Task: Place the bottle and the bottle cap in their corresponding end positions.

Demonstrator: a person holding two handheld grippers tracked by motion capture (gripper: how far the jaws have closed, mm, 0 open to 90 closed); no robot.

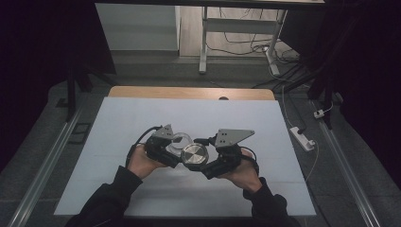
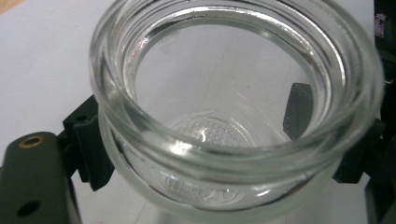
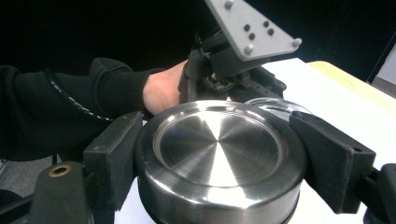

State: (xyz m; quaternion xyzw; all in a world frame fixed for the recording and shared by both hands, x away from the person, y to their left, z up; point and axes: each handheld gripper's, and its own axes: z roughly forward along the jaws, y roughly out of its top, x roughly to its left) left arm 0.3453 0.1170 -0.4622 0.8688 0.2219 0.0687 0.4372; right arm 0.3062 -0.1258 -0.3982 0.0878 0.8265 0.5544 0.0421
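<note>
A clear glass jar [image 1: 179,139] with its mouth uncovered is clamped between the black pads [image 2: 91,149] of my left gripper [image 1: 174,147], which is shut on it; the jar's threaded rim [image 2: 140,154] sits close to the camera in the left gripper view. My right gripper [image 1: 202,161] is shut on a round brushed-steel lid [image 1: 194,154], its pads [image 3: 116,154] pressing both sides of the lid [image 3: 219,144]. The lid is held right beside the jar [image 3: 275,105], just above the white sheet. The left gripper [image 3: 233,70] and the hand holding it show behind the lid.
A white sheet [image 1: 142,118] covers the wooden table [image 1: 189,92]. A white power strip [image 1: 302,138] with cables lies on the floor at the right. Legs of another table [image 1: 203,47] stand beyond the far edge.
</note>
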